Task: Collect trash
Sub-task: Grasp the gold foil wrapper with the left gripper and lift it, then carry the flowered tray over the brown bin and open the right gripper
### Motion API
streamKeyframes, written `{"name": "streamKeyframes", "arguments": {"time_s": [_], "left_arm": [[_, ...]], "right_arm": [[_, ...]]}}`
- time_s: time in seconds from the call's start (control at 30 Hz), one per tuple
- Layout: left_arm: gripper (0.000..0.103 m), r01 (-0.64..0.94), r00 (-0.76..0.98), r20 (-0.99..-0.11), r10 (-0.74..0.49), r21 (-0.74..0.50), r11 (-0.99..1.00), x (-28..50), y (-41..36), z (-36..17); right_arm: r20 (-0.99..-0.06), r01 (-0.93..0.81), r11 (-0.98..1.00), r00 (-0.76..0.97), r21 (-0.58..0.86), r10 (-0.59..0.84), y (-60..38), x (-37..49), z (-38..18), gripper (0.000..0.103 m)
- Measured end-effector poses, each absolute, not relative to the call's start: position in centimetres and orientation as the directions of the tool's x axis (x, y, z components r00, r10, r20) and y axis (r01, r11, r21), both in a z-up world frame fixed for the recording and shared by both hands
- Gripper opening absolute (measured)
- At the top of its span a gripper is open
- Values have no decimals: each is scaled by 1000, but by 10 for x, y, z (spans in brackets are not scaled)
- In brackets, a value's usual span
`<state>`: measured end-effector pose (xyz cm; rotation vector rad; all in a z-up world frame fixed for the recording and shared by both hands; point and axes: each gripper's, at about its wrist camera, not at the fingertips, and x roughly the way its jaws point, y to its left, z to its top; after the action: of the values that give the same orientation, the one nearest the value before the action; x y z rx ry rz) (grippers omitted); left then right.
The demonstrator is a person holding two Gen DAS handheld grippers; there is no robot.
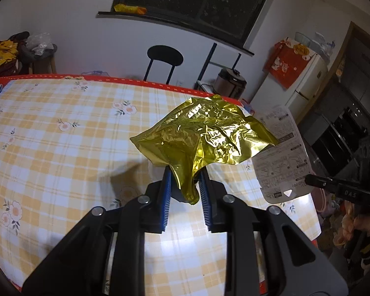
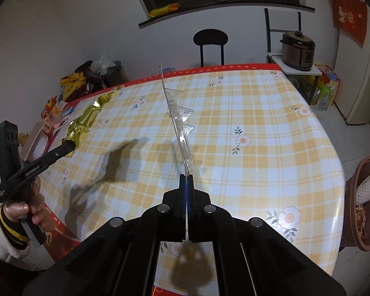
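Note:
My left gripper (image 1: 185,176) is shut on a crumpled gold foil wrapper (image 1: 204,135), which hangs lifted above the checked tablecloth (image 1: 61,128). In the right wrist view the same gold foil wrapper (image 2: 82,123) sticks out from the left gripper (image 2: 70,145) at the left edge. My right gripper (image 2: 186,177) is shut on a clear plastic blister package (image 2: 177,113), seen edge-on and held up over the table. From the left wrist view that package (image 1: 281,153) shows its printed white card back, pinched by the right gripper (image 1: 308,180).
A dark chair (image 2: 211,42) stands behind the table. A rice cooker (image 2: 298,50) sits on a side shelf at right. A brown bin (image 2: 367,202) stands by the table's right edge. Snack packets (image 2: 54,120) lie at the left corner. A person's hand (image 2: 24,212) holds the left gripper.

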<state>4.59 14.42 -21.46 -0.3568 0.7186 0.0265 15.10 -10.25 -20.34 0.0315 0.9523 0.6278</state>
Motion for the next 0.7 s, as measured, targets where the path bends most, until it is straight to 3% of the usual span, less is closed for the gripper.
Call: {"name": "streamKeyframes", "arguments": {"time_s": [0.33,0.7], "left_arm": [[25,-129,775,-628,-73,-270,954,45,130,-186],[25,-51,788,-602,-132,-277,959,67,85,-168]], "right_arm": [[-699,-423,856,516,296,496,-154,148,-177,3],[-671,-249,922,633,297,387,-258,150,-168,3]]}}
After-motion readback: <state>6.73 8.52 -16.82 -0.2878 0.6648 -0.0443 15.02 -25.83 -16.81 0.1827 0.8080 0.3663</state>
